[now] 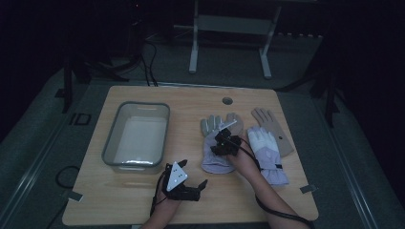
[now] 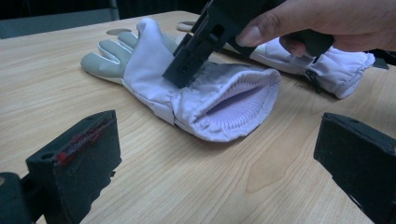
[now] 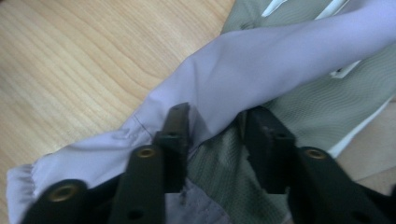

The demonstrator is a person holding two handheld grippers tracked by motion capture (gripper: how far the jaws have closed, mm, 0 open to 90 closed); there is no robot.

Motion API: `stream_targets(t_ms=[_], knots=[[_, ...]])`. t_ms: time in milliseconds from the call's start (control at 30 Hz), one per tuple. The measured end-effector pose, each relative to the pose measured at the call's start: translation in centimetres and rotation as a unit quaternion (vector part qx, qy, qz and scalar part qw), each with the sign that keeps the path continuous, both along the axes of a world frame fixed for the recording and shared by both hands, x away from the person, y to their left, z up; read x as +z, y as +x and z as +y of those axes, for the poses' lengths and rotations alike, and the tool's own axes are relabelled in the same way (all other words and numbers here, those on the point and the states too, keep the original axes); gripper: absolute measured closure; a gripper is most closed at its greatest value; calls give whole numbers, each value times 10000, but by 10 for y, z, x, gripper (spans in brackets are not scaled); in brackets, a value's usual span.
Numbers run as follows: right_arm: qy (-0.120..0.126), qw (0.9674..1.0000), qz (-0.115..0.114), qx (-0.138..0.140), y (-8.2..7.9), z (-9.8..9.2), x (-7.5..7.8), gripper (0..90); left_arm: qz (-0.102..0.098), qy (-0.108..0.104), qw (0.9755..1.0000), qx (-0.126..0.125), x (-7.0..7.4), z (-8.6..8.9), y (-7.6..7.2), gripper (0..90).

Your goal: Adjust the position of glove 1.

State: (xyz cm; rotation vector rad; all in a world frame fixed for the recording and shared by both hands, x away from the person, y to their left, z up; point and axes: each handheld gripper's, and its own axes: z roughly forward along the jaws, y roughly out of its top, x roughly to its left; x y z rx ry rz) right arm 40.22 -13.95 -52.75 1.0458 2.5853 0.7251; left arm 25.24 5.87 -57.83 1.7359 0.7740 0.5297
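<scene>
While the right gripper (image 1: 223, 141) was pressed onto the lilac glove (image 1: 215, 145), its jaws part-spread astride a fabric ridge, no pinch was seen. The glove lay mid-table, long axis running 12 to 6 o'clock, cuff at 6. The left gripper (image 1: 195, 187), jaws spread and empty, was at 7 o'clock of the glove. Open room was noted toward the bin (image 1: 137, 135) at 9 o'clock.

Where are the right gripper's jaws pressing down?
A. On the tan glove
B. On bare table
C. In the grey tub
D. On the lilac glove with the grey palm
D: the right gripper has its jaws planted on the lilac glove, which lies palm up on the table.
</scene>
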Motion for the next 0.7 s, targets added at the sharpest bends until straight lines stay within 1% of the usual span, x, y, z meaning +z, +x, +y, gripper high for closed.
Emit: stream_targets(t_ms=[33, 167, 267, 300, 367, 400, 433, 467, 567, 600, 667, 700], knots=[[63, 10000, 18, 24, 0, -1, 0, 515, -1, -6, 10000, 2, 0, 0, 0, 7], [143, 9999, 51, 79, -1, -3, 0, 449, 5, -3, 10000, 3, 0, 0, 0, 7], [212, 9995, 154, 158, 0, -6, 0, 387, 6, -10, 10000, 1, 0, 0, 0, 7], [204, 9995, 158, 159, 0, -7, 1, 380, 6, -5, 10000, 0, 0, 0, 0, 7], [362, 9991, 181, 142, -1, -9, 5, 372, 7, -12, 10000, 0, 0, 0, 0, 7], [354, 9991, 140, 158, -1, -10, 7, 366, 7, -14, 10000, -3, 0, 0, 0, 7], [376, 9990, 145, 201, -2, -12, 9, 343, 1, -10, 10000, -5, 0, 0, 0, 7], [425, 9986, 156, 258, -3, -14, 12, 341, 2, -15, 10000, -5, 0, 0, 0, 7], [410, 9986, 119, 321, -4, -18, 18, 345, 1, -15, 10000, -9, 0, 0, 0, 7], [481, 9981, 92, 378, -5, -24, 25, 361, 1, -15, 10000, -6, 0, 0, 0, 7], [474, 9979, 45, 429, -7, -30, 32, 363, 7, -3, 10000, -7, 0, 0, 0, 7], [503, 9978, 22, 433, -7, -34, 36, 380, 9, 2, 10000, -5, 0, 0, 0, 7]])
